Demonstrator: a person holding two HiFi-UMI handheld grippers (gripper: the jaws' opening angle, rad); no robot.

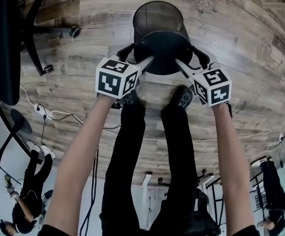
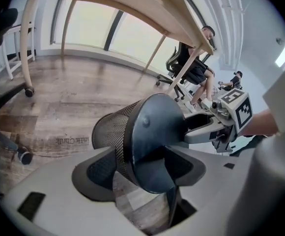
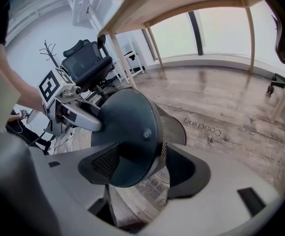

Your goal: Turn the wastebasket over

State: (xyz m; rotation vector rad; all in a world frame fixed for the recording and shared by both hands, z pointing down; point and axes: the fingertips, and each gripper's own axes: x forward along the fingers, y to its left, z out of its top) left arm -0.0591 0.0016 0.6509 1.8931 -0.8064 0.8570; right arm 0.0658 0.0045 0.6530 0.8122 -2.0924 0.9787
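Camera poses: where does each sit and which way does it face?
Head view: on the head, steeply down at the black mesh wastebasket; forearms, legs, left gripper, right gripper show.
Left gripper view: on left gripper, along its jaws at the wastebasket's base; right gripper opposite.
Right gripper view: mirrored; left gripper opposite.
All three share the wastebasket.

Grey left gripper (image 1: 135,57) and right gripper (image 1: 190,59) (2 checkered cubes (image 1: 115,77)); black trousers (image 1: 128,156).
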